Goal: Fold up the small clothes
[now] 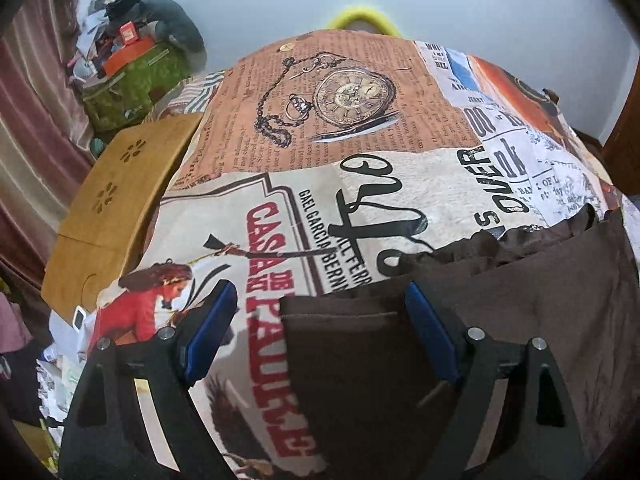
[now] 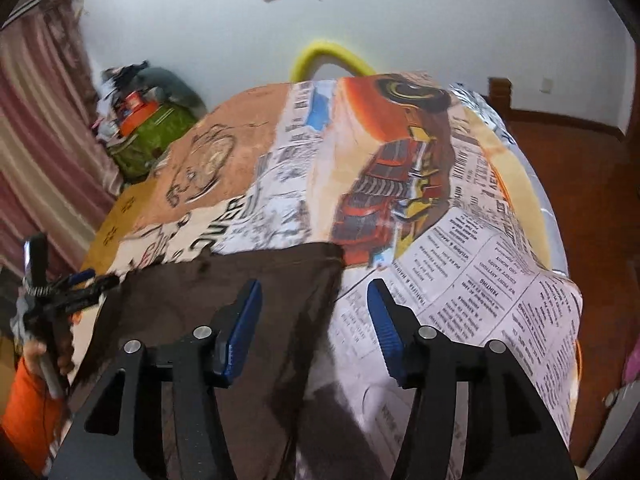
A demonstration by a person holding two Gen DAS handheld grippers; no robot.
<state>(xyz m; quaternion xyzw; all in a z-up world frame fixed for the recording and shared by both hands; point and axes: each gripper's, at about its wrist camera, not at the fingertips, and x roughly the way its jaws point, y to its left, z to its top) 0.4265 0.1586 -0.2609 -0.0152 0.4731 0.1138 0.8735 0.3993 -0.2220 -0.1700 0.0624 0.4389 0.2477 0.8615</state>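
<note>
A dark brown garment [image 1: 520, 300] lies flat on a table under a printed cloth [image 1: 320, 120]. In the left wrist view its left flap, with a stitched hem, reaches between my fingers. My left gripper [image 1: 320, 300] hovers over that flap, open wide, with neither blue pad touching the fabric. In the right wrist view the garment [image 2: 180, 292] fills the lower left, and its right edge runs down between the fingers. My right gripper [image 2: 314, 288] is open above that edge and holds nothing. At the far left of that view is the left gripper [image 2: 60, 296], in a hand with an orange sleeve.
The printed cloth [image 2: 460, 280] drops off the table's right and far edges. A wooden board [image 1: 116, 200] lies to the left. A yellow curved tube [image 2: 332, 52] rises behind the table. A green bag [image 1: 128, 80] heaped with clutter stands by the curtain [image 1: 32, 120].
</note>
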